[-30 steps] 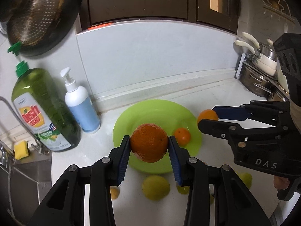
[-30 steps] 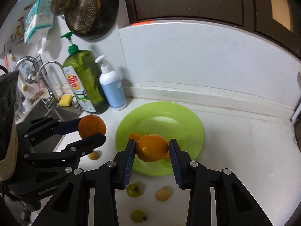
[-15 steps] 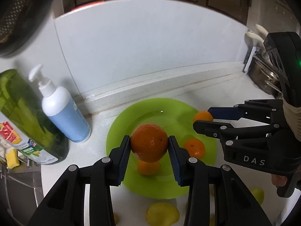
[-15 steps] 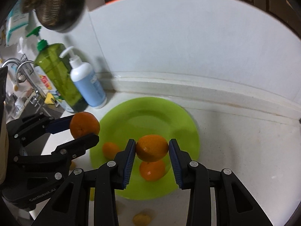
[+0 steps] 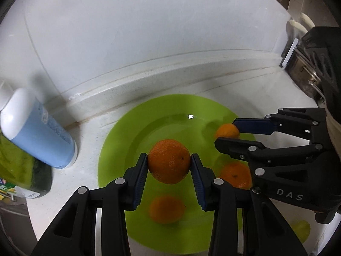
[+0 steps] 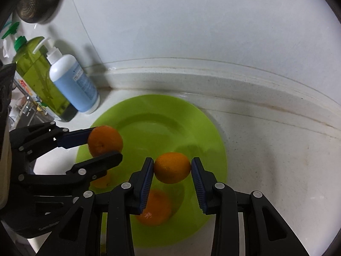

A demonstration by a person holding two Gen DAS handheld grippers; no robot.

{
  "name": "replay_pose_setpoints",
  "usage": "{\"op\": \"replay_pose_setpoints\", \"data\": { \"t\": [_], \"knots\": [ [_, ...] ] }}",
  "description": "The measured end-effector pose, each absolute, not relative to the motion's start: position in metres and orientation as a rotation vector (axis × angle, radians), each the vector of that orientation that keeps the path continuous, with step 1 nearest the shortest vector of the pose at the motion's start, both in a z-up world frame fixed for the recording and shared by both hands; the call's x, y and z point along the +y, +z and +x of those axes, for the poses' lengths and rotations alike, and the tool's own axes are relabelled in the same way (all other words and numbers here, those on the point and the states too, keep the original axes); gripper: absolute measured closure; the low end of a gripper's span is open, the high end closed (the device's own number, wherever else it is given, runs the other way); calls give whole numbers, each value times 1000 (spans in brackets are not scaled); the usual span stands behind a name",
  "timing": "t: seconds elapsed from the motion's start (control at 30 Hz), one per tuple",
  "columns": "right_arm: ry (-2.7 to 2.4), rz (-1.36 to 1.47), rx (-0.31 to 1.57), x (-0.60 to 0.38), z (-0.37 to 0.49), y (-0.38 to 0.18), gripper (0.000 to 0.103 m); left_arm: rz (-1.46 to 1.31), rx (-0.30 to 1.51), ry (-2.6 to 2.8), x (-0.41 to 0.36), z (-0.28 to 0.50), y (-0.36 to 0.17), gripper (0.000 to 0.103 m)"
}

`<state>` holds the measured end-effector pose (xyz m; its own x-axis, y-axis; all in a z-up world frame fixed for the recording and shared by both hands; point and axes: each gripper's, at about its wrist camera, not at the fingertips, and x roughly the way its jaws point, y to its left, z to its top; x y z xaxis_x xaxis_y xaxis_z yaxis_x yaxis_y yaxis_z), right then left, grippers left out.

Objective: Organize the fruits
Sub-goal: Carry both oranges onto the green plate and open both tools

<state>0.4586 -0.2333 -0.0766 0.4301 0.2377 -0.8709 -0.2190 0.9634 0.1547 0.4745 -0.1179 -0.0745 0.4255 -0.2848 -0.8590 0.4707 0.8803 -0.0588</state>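
This is a home kitchen. A pale speckled stone desk point(image 6: 266, 153) runs under a plain white splashback point(image 6: 191, 32), with a green bottle of dish soap point(image 6: 40, 85) and a blue pump bottle point(image 6: 74, 85) beside a sink tap point(image 6: 25, 106). A metal colander point(image 6: 36, 2) hangs on the wall, and steel pots point(image 5: 307, 79) are stacked at the far right.

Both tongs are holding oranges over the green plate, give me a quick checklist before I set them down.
1. Left tongs gripping their orange: ok, pads press both sides.
2. Right tongs gripping their orange: ok.
3. Both oranges over the green plate: ok.
4. Free spot on the plate: ok, its far half is bare; two oranges already lie on the near half.
5. The two tongs apart from each other: ok, a gap shows.
6. Blue bottle off the plate: ok.
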Motion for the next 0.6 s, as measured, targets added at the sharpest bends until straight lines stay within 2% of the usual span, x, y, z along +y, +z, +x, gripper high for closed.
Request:
{"op": "replay_pose_setpoints", "data": {
  "t": [0.4, 0.6],
  "knots": [
    [274, 10, 1104, -229, 466, -84, 65, 195, 1065, -452, -119, 482, -92, 62],
    [279, 16, 1094, -230, 462, -82, 65, 206, 1037, -429, -117, 478, -83, 49]
  ]
}}
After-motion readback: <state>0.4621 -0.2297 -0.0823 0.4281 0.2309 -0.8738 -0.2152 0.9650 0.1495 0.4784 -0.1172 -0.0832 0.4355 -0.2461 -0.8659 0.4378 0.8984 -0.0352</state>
